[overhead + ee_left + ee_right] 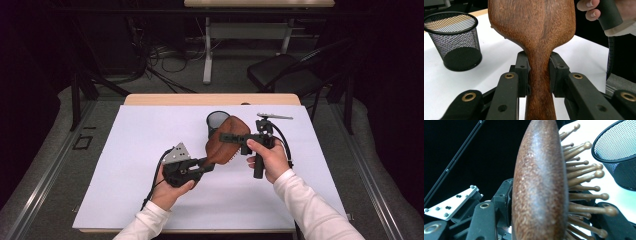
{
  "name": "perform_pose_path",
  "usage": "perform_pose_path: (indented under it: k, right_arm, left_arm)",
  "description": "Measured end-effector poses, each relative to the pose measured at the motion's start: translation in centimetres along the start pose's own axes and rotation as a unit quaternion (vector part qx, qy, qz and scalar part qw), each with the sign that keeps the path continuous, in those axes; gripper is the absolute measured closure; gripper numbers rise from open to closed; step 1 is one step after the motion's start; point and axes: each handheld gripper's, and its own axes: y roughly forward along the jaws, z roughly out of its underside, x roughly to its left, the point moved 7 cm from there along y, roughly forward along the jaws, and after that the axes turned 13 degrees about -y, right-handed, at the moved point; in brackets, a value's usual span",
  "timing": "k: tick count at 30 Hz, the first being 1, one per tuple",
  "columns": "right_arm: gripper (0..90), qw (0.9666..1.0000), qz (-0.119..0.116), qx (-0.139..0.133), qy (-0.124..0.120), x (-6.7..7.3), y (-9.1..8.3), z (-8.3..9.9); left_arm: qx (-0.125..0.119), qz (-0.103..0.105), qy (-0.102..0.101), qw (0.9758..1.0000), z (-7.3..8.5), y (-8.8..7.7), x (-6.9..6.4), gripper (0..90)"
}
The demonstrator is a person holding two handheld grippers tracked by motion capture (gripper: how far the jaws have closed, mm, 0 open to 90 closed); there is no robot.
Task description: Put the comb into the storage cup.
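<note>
At frame centre, above the sheet:
Brush [226,141]: hanging between both grippers, just below the cup [217,121].
Left gripper [209,163]: clamping the brush handle, pads pressing both sides.
Right gripper [234,138]: closing across the brush head, back and bristles between its jaws.
Sheet [135,150]: covering the table.

Wooden-edged table [210,99], seen from above, covered nearly edge to edge by a white sheet [150,150]; bare wood left as a strip along the far side. Stood directly on the sheet, toward the far middle: a black wire-mesh pen cup [216,122], upright, open mouth up. Seen again at the left of the left gripper view [454,42], its round base flat on the white. Rest of the sheet plain and flat.
</note>
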Motion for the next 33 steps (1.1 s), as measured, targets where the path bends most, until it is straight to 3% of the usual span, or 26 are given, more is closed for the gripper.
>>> perform_pose_path:
  k: [14,33]
  right_arm:
    - [45.2,0.9997,0.007,0.008,0.023,-0.12,-0.16,0.10]
    - [46.6,0.9985,0.026,0.005,0.049,-0.24,0.17,-0.02]
  left_arm:
    - [-0.001,0.006,-0.004,1.0000,0.10,0.18,-0.08,72.1]
    - [-0.002,-0.004,-0.014,0.9999,0.11,0.35,0.30,70.9]
